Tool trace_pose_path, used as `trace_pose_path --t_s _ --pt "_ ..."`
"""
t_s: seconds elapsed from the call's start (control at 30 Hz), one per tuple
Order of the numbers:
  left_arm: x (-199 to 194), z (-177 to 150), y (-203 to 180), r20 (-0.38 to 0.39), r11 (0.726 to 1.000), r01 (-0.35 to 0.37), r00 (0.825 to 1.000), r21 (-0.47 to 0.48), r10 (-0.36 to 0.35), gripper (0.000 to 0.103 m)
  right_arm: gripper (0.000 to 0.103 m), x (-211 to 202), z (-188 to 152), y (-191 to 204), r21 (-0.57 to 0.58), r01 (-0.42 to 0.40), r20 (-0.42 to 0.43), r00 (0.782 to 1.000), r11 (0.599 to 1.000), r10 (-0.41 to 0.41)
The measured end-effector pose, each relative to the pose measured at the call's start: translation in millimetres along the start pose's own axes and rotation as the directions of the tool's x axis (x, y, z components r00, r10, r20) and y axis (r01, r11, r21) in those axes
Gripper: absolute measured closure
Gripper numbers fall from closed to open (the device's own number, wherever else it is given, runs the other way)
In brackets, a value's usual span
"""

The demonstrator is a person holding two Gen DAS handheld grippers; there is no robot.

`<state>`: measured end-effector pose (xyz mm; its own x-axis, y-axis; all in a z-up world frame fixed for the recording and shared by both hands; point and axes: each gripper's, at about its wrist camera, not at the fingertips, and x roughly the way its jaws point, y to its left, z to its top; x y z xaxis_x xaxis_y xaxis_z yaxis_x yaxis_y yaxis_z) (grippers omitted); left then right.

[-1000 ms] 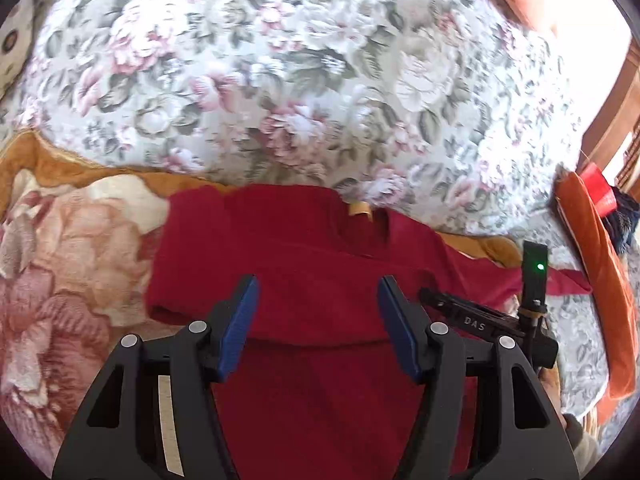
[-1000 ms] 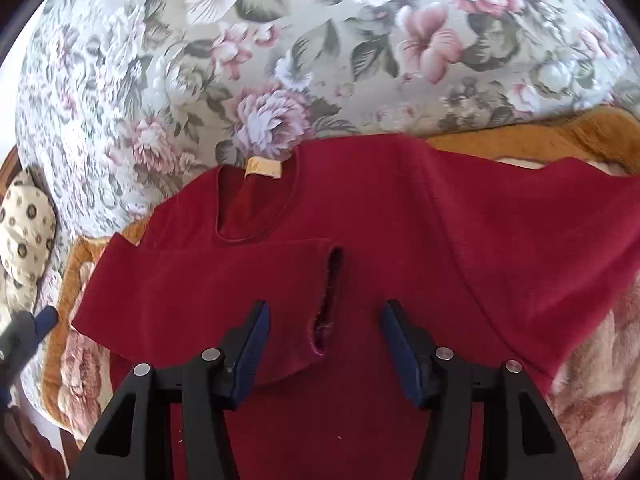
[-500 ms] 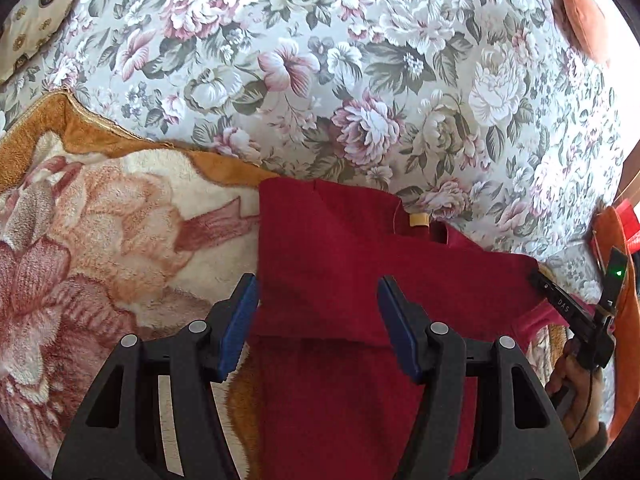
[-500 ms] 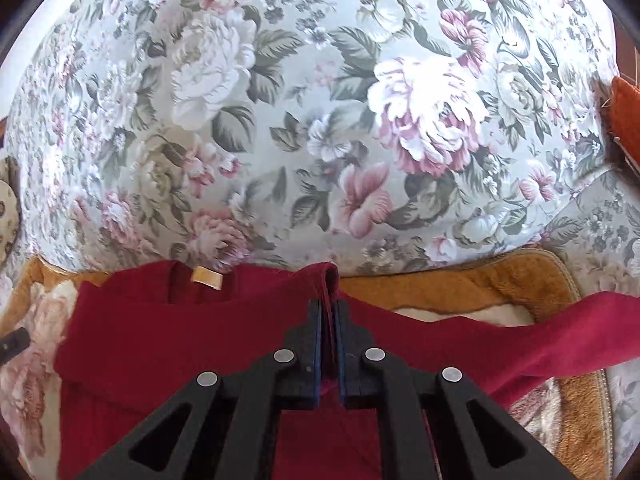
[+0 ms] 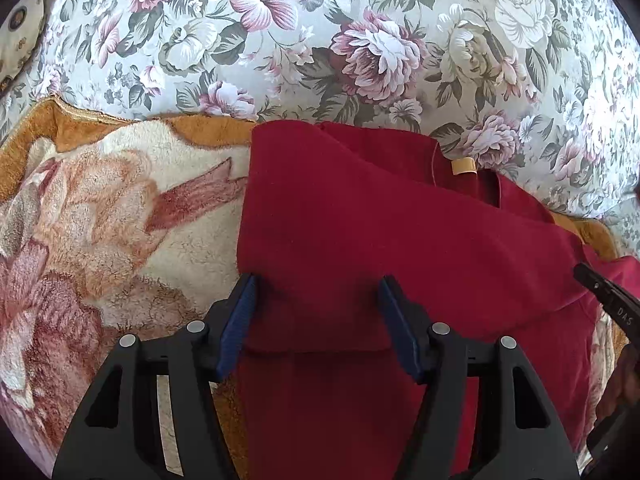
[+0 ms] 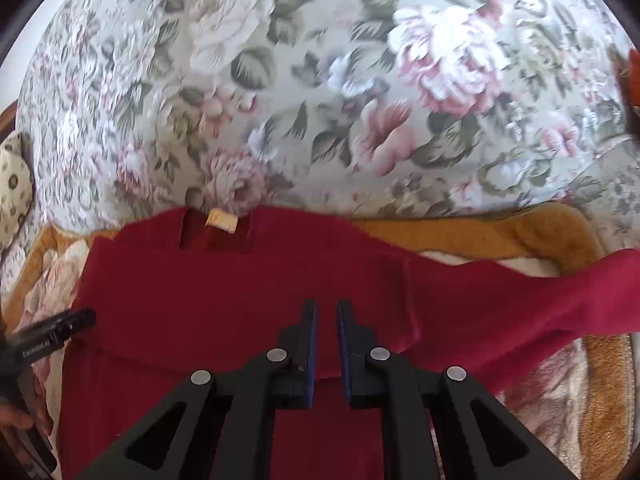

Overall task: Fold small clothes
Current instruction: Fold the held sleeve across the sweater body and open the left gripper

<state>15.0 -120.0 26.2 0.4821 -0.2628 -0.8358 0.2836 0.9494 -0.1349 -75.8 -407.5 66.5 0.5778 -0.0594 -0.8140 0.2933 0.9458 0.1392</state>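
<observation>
A floral sofa cushion [image 5: 360, 40] rises behind a plush orange blanket [image 5: 100, 208]. In the left wrist view, the red sweater [image 5: 380, 220] lies at twelve o'clock from the left gripper [image 5: 318, 324], whose jaws stand wide and empty over the folded sleeve edge. In the right wrist view, the right gripper [image 6: 326, 336] has narrow, almost closed jaws; whether they pinch cloth I cannot tell. The unfolded sleeve [image 6: 560, 292] stretches toward three o'clock, nearer to this hand.

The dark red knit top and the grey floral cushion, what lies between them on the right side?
In the right wrist view, a strip of orange-brown plush blanket.
</observation>
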Motion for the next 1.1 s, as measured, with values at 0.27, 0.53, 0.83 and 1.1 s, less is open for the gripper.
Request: trace_pose_path --t_s 0.27,0.53,0.83,1.1 --pt "-1 -3 -4 0.012 1.0 -0.023 1.0 0.013 0.023 0.037 0.094 -5 -3 5 -0.008 0.027 -0.012 1.0 1.0 -0.027" --pt "-9 -7 -7 0.017 0.999 -0.045 0.999 0.022 0.044 0.037 0.094 -3 -21 10 -0.061 0.066 -0.035 0.997 0.996 -0.069" --pt "-48 -13 -27 0.067 0.999 -0.018 0.998 0.045 0.015 0.038 0.092 -51 -34 -4 0.007 0.027 -0.013 1.0 1.0 -0.027" --pt "-72 -22 -61 0.099 0.996 -0.005 0.995 0.094 -0.005 0.037 0.086 -71 -46 -19 0.066 0.008 -0.014 1.0 0.998 -0.007"
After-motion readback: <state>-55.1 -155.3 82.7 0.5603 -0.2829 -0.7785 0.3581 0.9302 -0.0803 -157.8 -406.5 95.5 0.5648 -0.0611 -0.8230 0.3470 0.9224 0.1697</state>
